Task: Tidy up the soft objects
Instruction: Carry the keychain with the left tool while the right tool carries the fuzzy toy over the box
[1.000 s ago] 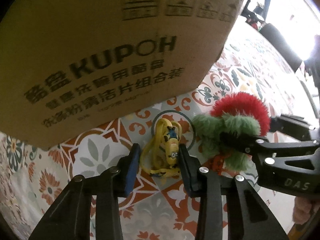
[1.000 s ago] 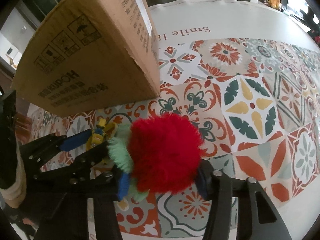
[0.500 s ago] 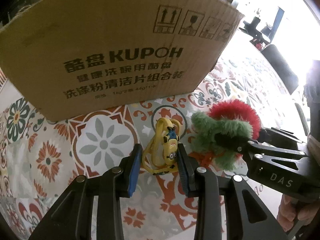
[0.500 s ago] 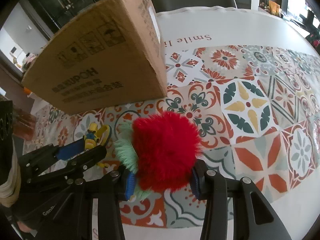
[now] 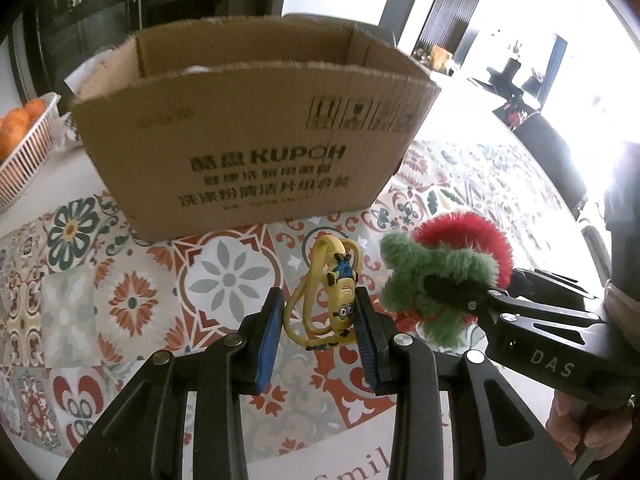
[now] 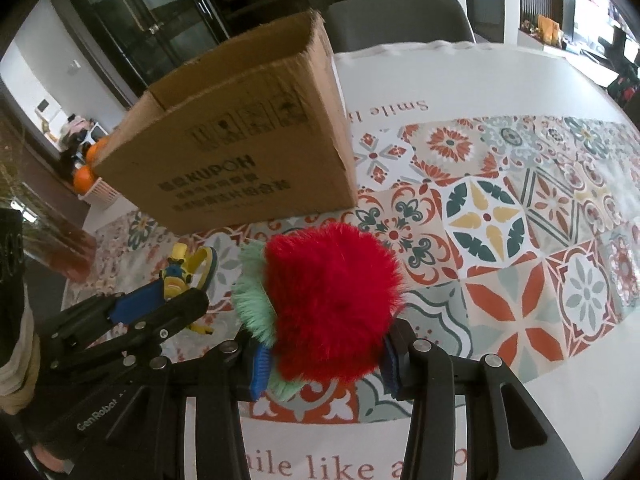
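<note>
My left gripper [image 5: 316,316] is shut on a yellow minion toy with a yellow strap [image 5: 340,292] and holds it above the patterned tablecloth; the toy also shows in the right wrist view [image 6: 178,276]. My right gripper [image 6: 322,360] is shut on a fluffy red and green plush [image 6: 328,304], which also shows in the left wrist view [image 5: 440,272], just right of the minion. An open cardboard box [image 5: 248,148] stands ahead of both grippers; it also shows in the right wrist view [image 6: 248,152]. Something pale lies inside it, mostly hidden.
A white basket with oranges [image 5: 20,140] stands left of the box. The round table [image 6: 520,208] has a tiled cloth with a white rim. A dark chair [image 6: 396,24] stands behind the table. A brownish glass vase [image 6: 60,244] is at the left.
Both grippers have risen with their toys and pulled back from the box, so the box's open top now shows. Both toys stay gripped.
</note>
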### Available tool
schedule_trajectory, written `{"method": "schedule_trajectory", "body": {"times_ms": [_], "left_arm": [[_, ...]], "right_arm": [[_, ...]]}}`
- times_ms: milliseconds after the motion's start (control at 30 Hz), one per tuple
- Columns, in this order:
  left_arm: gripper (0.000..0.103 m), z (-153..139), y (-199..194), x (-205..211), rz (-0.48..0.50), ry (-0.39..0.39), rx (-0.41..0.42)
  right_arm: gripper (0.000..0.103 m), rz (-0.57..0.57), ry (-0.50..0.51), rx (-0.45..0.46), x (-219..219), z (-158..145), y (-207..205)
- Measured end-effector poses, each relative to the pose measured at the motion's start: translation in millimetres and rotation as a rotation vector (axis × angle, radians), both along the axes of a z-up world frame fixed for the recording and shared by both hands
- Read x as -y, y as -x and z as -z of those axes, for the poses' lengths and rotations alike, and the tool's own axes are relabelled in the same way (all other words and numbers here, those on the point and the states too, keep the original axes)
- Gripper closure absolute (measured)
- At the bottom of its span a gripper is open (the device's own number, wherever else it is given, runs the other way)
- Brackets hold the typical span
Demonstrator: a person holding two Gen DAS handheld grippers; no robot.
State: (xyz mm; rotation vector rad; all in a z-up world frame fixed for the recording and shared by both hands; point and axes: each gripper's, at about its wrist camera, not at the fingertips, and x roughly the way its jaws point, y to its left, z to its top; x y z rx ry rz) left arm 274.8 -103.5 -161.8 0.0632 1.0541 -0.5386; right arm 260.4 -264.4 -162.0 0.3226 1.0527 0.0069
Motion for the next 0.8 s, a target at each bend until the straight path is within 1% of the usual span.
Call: {"method": "schedule_trajectory", "body": {"times_ms": [300, 400, 500, 800], "left_arm": [[0.069, -35.1, 16.4, -17.9, -0.027, 0.018, 0.069], [0.069, -43.5, 20.3, -18.5, -0.031, 0.017, 0.093], [0.069, -53.7, 24.7, -10.2, -0.035, 0.02, 0.12], [0.069, -87.5, 31.6, -16.3, -0.059, 0.045, 0.195]], "right_arm": [[0.059, -0.008, -0.003, 0.057, -8.3, -25.7, 13.6], [0.059, -0.008, -0.007, 0.073, -10.7, -32.9, 17.4], [0.059, -0.011, -0.004, 0.091, -13.3, -40.8, 21.0], [0.059, -0.03, 0.023, 0.17, -24.1, -73.4, 28.2]]}}
